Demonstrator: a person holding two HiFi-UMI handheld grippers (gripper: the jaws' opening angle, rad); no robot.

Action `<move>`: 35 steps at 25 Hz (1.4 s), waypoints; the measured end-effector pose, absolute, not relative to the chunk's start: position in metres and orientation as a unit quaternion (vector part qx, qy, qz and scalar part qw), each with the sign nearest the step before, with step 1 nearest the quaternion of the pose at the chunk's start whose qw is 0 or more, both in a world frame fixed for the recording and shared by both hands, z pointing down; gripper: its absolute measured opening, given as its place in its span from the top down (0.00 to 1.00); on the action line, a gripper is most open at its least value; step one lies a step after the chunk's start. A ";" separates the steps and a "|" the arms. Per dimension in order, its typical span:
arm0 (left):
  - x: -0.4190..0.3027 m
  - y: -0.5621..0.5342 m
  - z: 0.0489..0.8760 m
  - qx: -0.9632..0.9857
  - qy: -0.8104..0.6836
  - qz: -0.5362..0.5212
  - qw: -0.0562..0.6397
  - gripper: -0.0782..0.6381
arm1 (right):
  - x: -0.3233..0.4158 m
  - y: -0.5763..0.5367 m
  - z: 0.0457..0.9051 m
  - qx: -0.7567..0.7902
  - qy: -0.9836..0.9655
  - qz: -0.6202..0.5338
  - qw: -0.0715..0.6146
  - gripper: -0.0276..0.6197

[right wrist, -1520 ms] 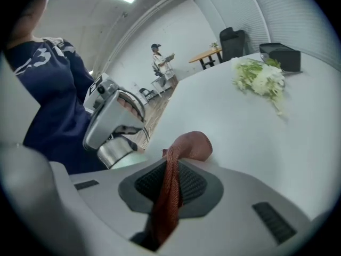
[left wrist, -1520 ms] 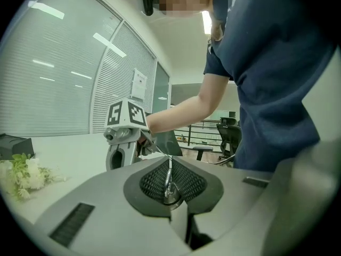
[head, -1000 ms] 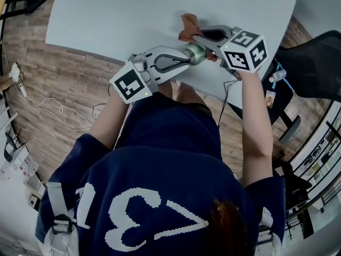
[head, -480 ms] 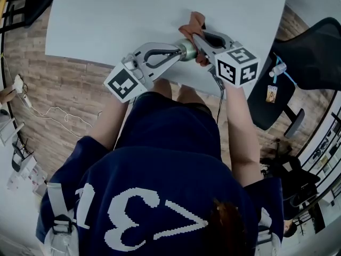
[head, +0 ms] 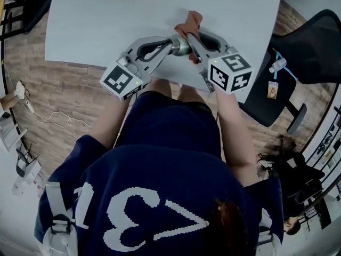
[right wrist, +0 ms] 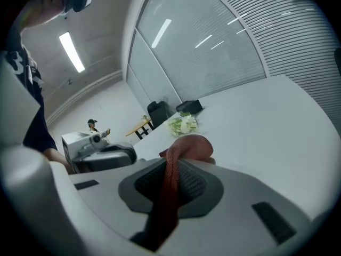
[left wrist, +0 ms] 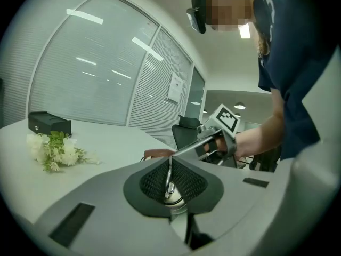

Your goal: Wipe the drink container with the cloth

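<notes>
The drink container [head: 182,46], a small green and silver cylinder, hangs over the near edge of the pale table [head: 101,20]. My left gripper [head: 173,46] is shut on it. In the left gripper view its pads clamp a thin metal loop [left wrist: 169,176] above the silver cap [left wrist: 172,200]. My right gripper [head: 191,35] is shut on a red-brown cloth [head: 192,21], which lies bunched against the container's far side. In the right gripper view the cloth [right wrist: 187,145] runs down between the pads of the right gripper [right wrist: 169,181]. The left gripper view shows the right gripper [left wrist: 217,137] straight ahead.
White flowers [left wrist: 53,149] and a black box [left wrist: 49,124] sit farther back on the table. A black office chair [head: 314,52] stands at the right, with a bottle [head: 278,65] hanging on it. Cables [head: 58,116] lie on the wooden floor at the left.
Both grippers have moved left and a little farther over the table, with the container and the cloth still pressed together. Neither grip has changed.
</notes>
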State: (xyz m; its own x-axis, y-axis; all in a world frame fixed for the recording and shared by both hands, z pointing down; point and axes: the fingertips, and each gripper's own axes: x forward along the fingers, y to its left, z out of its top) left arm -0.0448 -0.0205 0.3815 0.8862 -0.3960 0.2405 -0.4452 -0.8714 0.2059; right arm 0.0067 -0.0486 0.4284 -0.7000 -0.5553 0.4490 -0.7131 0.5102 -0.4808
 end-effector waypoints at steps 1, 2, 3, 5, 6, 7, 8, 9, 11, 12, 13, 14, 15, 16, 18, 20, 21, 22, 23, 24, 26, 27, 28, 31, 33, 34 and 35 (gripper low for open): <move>-0.046 -0.023 0.382 0.961 -0.225 0.095 0.130 0.85 | -0.001 -0.048 0.417 0.363 -0.865 0.331 0.102 0.87; -0.047 -0.026 0.383 0.960 -0.230 0.096 0.131 0.85 | -0.010 -0.046 0.407 0.358 -0.869 0.333 0.085 0.87; -0.047 -0.028 0.383 0.958 -0.234 0.098 0.132 0.85 | -0.017 -0.045 0.399 0.354 -0.872 0.330 0.073 0.87; -0.047 -0.032 0.384 0.954 -0.243 0.103 0.139 0.85 | -0.027 -0.043 0.393 0.361 -0.877 0.307 0.074 0.87; -0.047 -0.034 0.385 0.952 -0.249 0.105 0.147 0.85 | -0.025 -0.042 0.396 0.372 -0.877 0.294 0.080 0.87; -0.047 -0.035 0.385 0.949 -0.253 0.105 0.155 0.85 | -0.019 -0.043 0.400 0.386 -0.873 0.286 0.086 0.87; -0.046 -0.036 0.385 0.947 -0.257 0.104 0.164 0.85 | -0.011 -0.044 0.406 0.401 -0.867 0.281 0.090 0.87; -0.045 -0.038 0.385 0.944 -0.261 0.103 0.172 0.85 | 0.000 -0.046 0.413 0.417 -0.860 0.278 0.096 0.87; -0.046 -0.042 0.386 0.939 -0.271 0.099 0.188 0.85 | 0.020 -0.048 0.430 0.446 -0.845 0.272 0.118 0.87; -0.047 -0.044 0.387 0.935 -0.278 0.095 0.197 0.85 | 0.030 -0.048 0.441 0.458 -0.836 0.271 0.130 0.87; -0.049 -0.046 0.388 0.931 -0.286 0.091 0.207 0.85 | 0.039 -0.047 0.452 0.469 -0.828 0.273 0.139 0.87; -0.049 -0.048 0.389 0.927 -0.294 0.088 0.216 0.85 | 0.047 -0.045 0.461 0.480 -0.820 0.278 0.143 0.87; -0.050 -0.049 0.390 0.923 -0.301 0.084 0.225 0.85 | 0.053 -0.044 0.467 0.488 -0.813 0.285 0.142 0.87; -0.050 -0.050 0.390 0.919 -0.308 0.081 0.233 0.85 | 0.056 -0.043 0.469 0.495 -0.808 0.288 0.138 0.87; -0.050 -0.054 0.390 0.910 -0.324 0.074 0.249 0.85 | 0.053 -0.044 0.462 0.499 -0.809 0.285 0.127 0.87; -0.051 -0.059 0.392 0.897 -0.345 0.068 0.268 0.85 | 0.040 -0.047 0.445 0.492 -0.820 0.270 0.111 0.87; -0.053 -0.061 0.394 0.889 -0.358 0.066 0.276 0.85 | 0.031 -0.049 0.435 0.486 -0.828 0.261 0.101 0.87; -0.055 -0.063 0.396 0.881 -0.372 0.065 0.284 0.85 | 0.021 -0.049 0.425 0.478 -0.836 0.252 0.092 0.87; -0.058 -0.066 0.398 0.872 -0.387 0.063 0.293 0.85 | 0.011 -0.049 0.414 0.470 -0.845 0.242 0.084 0.87; -0.061 -0.068 0.400 0.862 -0.400 0.061 0.304 0.85 | 0.000 -0.048 0.405 0.461 -0.853 0.232 0.078 0.87; -0.067 -0.071 0.404 0.844 -0.421 0.052 0.327 0.85 | -0.018 -0.046 0.392 0.445 -0.868 0.207 0.081 0.87; -0.068 -0.073 0.405 0.838 -0.428 0.049 0.335 0.85 | -0.023 -0.045 0.392 0.441 -0.872 0.194 0.090 0.87; -0.070 -0.073 0.406 0.833 -0.433 0.046 0.341 0.85 | -0.023 -0.044 0.395 0.441 -0.873 0.184 0.100 0.87; -0.072 -0.073 0.408 0.820 -0.442 0.033 0.363 0.85 | -0.007 -0.044 0.411 0.461 -0.862 0.179 0.113 0.87; -0.073 -0.073 0.409 0.817 -0.440 0.025 0.372 0.85 | 0.009 -0.047 0.420 0.480 -0.851 0.175 0.120 0.87; -0.072 -0.074 0.408 0.820 -0.435 0.025 0.370 0.85 | 0.015 -0.048 0.425 0.486 -0.847 0.176 0.124 0.87; -0.071 -0.074 0.408 0.826 -0.427 0.026 0.366 0.85 | 0.020 -0.049 0.429 0.491 -0.843 0.179 0.126 0.87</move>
State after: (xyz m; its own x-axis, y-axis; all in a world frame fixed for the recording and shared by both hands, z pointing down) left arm -0.0713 -0.0745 0.4084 0.6334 -0.6876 0.3551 -0.7250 -0.3668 0.5830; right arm 0.0203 -0.0490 0.4289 -0.4856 -0.7832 0.3883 -0.8734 0.4531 -0.1784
